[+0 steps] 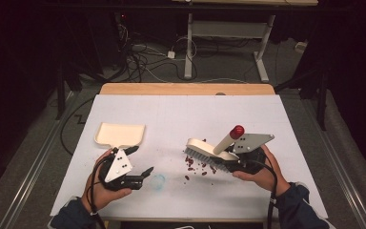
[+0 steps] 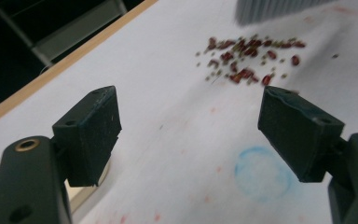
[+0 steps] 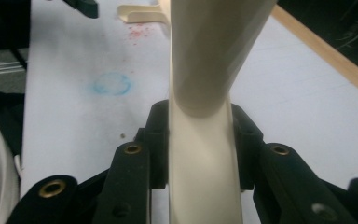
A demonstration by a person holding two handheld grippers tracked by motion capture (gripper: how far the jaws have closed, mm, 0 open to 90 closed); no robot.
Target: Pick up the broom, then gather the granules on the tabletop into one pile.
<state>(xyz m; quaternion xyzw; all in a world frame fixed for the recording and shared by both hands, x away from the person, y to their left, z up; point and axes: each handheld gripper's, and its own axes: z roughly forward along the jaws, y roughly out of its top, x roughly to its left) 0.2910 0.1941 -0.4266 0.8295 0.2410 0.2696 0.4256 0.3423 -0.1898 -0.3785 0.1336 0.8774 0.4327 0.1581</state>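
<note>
A cream dustpan (image 1: 120, 134) lies flat on the white sheet at the left. Just below its handle my left gripper (image 1: 143, 160) stands open with nothing between its jaws (image 2: 191, 121). Small red beans (image 1: 195, 167) are scattered in the middle of the sheet, and in the left gripper view the beans (image 2: 247, 56) lie ahead of the jaws. My right gripper (image 1: 240, 160) is shut on the cream brush (image 1: 221, 145), which has a red-tipped handle. Its bristles rest at the right of the beans. In the right gripper view the pads press on the brush handle (image 3: 200, 140).
A faint blue ring stain (image 1: 158, 181) marks the sheet between the two hands, near the front edge. The wooden table edge (image 1: 186, 88) runs along the far side. Beyond it are table legs and cables on the dark floor.
</note>
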